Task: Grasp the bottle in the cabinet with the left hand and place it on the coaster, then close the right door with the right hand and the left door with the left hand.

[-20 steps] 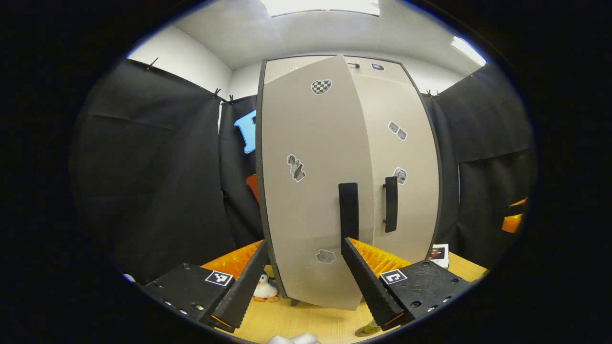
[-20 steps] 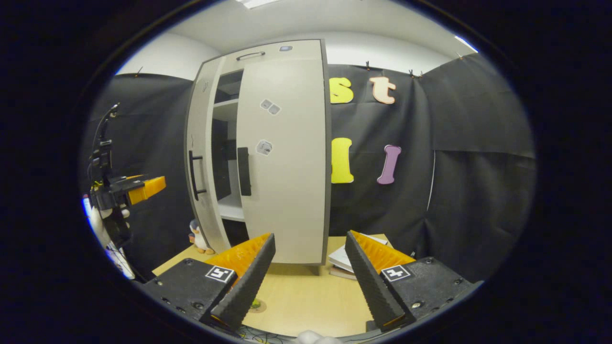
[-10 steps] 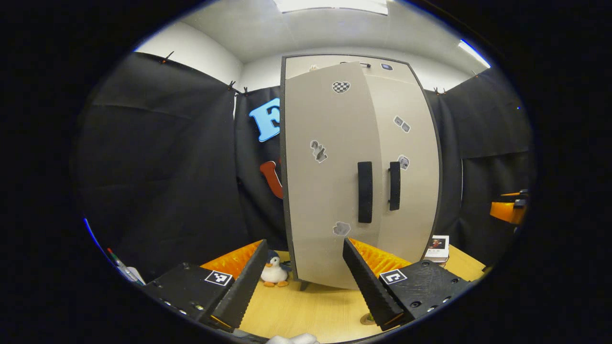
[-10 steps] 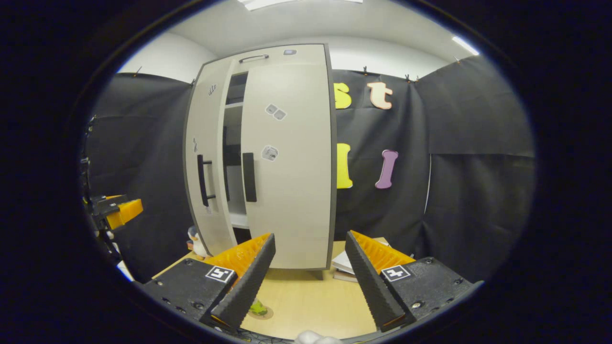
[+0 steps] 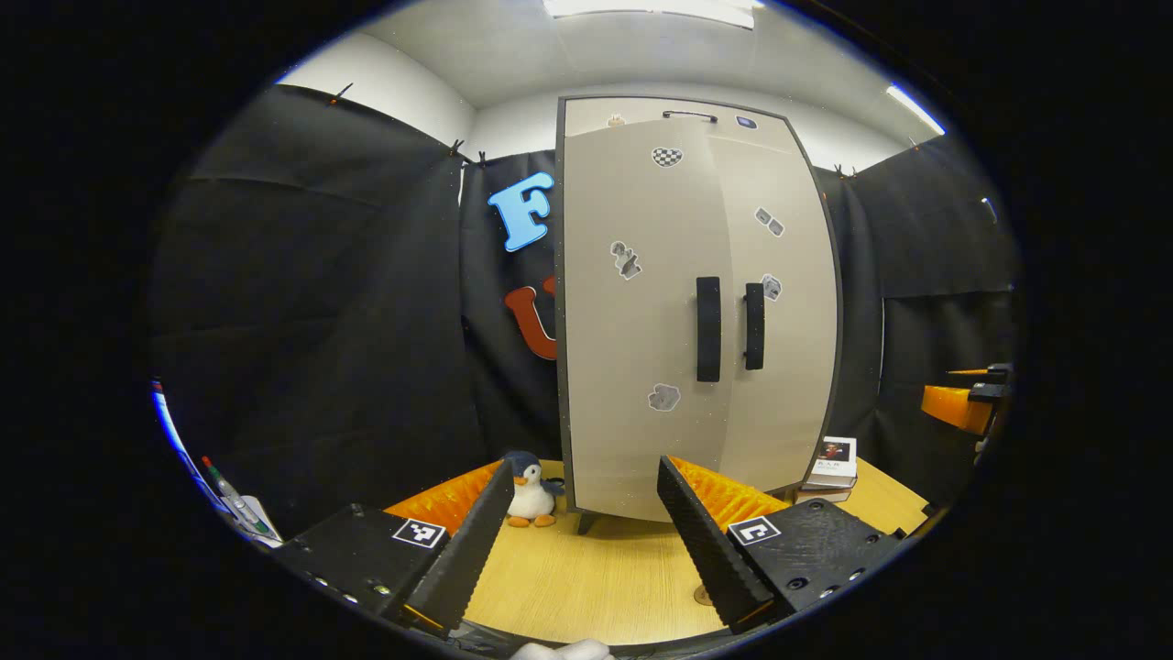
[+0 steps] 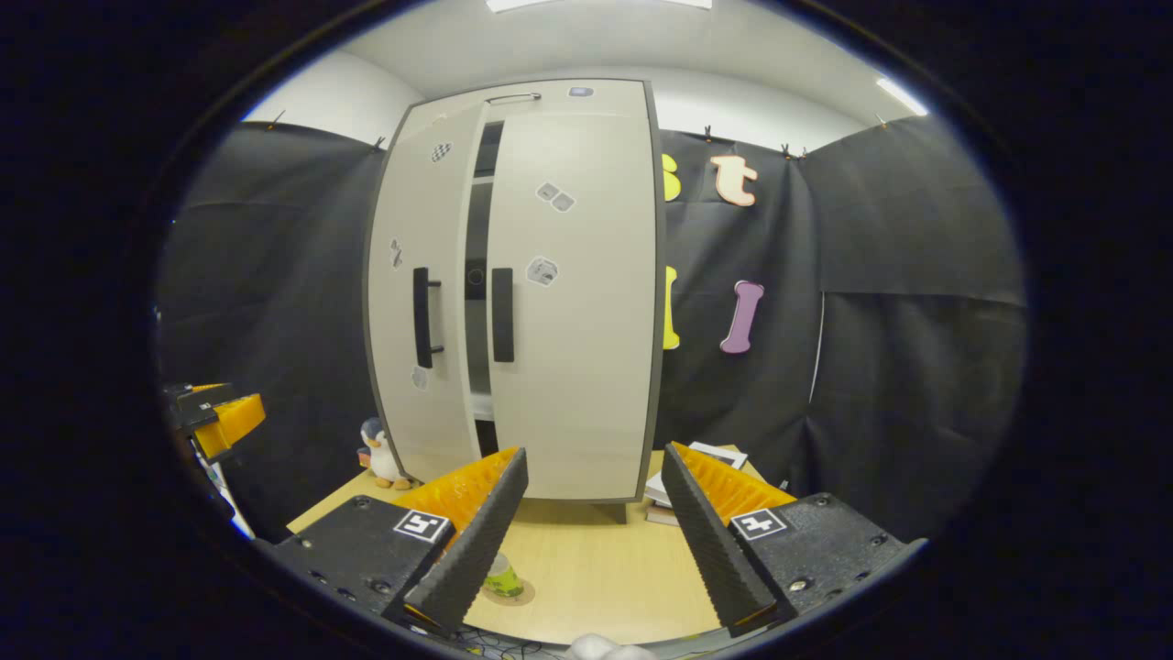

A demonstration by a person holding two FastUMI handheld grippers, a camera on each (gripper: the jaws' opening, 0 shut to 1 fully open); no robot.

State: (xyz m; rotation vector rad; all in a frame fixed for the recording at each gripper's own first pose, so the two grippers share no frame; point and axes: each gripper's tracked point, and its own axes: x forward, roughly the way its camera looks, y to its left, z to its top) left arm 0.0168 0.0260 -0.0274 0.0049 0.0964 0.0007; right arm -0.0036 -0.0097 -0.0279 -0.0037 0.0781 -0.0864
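Both grippers are held open and empty, well back from the cabinet (image 6: pixel 513 284): the left gripper (image 5: pixel 573 541) and the right gripper (image 6: pixel 596 541). A bottle (image 6: pixel 499 577) is seen standing on the coaster (image 6: pixel 513 596) on the table (image 6: pixel 586 568). With the right door (image 6: pixel 573 293) shut and the left door (image 6: pixel 417 293) left slightly ajar, the closing step is judged nearly done; a final push on the left door is called for.
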